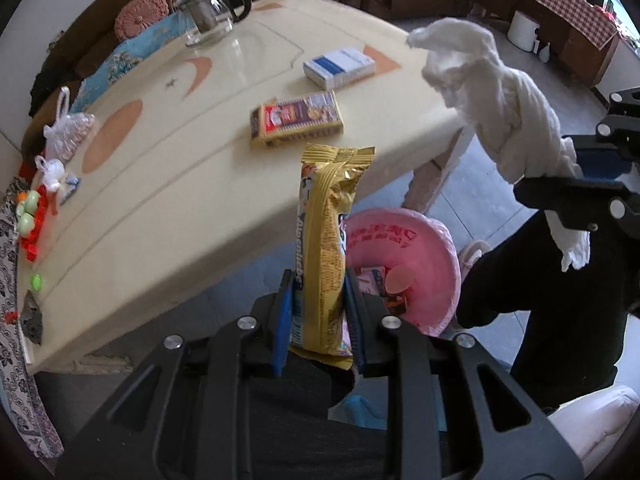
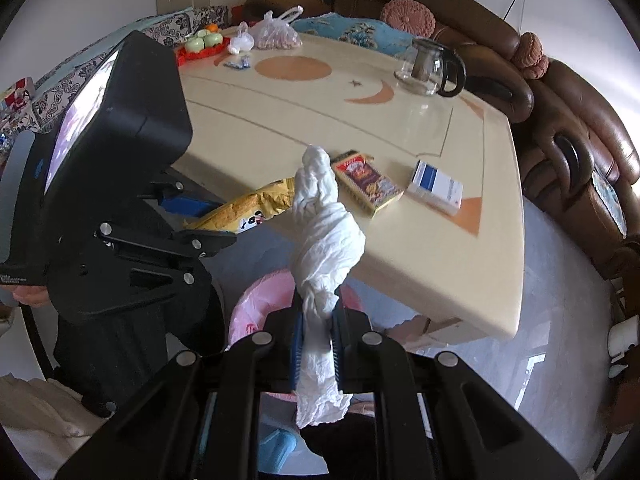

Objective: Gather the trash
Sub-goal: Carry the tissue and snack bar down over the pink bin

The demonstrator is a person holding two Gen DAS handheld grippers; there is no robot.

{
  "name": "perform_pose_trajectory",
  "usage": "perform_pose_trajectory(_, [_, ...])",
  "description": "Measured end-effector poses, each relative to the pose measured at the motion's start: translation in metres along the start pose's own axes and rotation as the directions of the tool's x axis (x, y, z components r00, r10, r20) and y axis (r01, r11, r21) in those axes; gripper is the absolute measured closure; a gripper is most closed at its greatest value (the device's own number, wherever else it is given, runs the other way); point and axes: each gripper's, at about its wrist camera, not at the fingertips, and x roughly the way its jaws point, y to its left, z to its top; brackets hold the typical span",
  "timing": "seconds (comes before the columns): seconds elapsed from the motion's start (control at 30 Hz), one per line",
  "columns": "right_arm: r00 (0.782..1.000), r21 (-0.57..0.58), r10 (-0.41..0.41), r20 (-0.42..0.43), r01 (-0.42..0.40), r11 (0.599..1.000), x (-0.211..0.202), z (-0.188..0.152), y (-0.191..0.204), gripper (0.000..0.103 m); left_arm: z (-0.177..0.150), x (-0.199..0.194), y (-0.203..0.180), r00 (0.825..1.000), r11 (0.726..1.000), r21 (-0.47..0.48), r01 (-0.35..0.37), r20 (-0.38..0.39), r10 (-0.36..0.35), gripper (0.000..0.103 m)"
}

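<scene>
Left gripper clamps a yellow snack wrapper, upright, above the pink bin beside the table's near edge. Right gripper pinches a twisted white tissue over the same bin.

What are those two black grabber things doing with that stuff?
A person is tidying up trash with a grabber in each hand. The left gripper is squeezed shut on a yellow snack wrapper. The right gripper is squeezed shut on a twisted white tissue. Both are held over a pink trash bin on the floor beside the table, which already has some rubbish inside. Nothing has been dropped in yet.
</scene>
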Motion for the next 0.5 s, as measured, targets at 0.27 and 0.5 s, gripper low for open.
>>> perform_pose_trajectory(0.27, [0.998, 0.026, 0.026, -0.05, -0.024, 0.999, 0.023, -0.019, 0.0, 0.09, -0.014, 0.02, -0.009, 0.999, 1.0, 0.001, 0.029, -0.037, -0.029, 0.078])
perform_pose_trajectory(0.5, [0.995, 0.042, 0.053, -0.089, -0.05, 0.998, 0.048, -0.03, 0.001, 0.09, -0.022, 0.039, -0.02, 0.996, 0.998, 0.013, 0.059, -0.075, -0.058, 0.078])
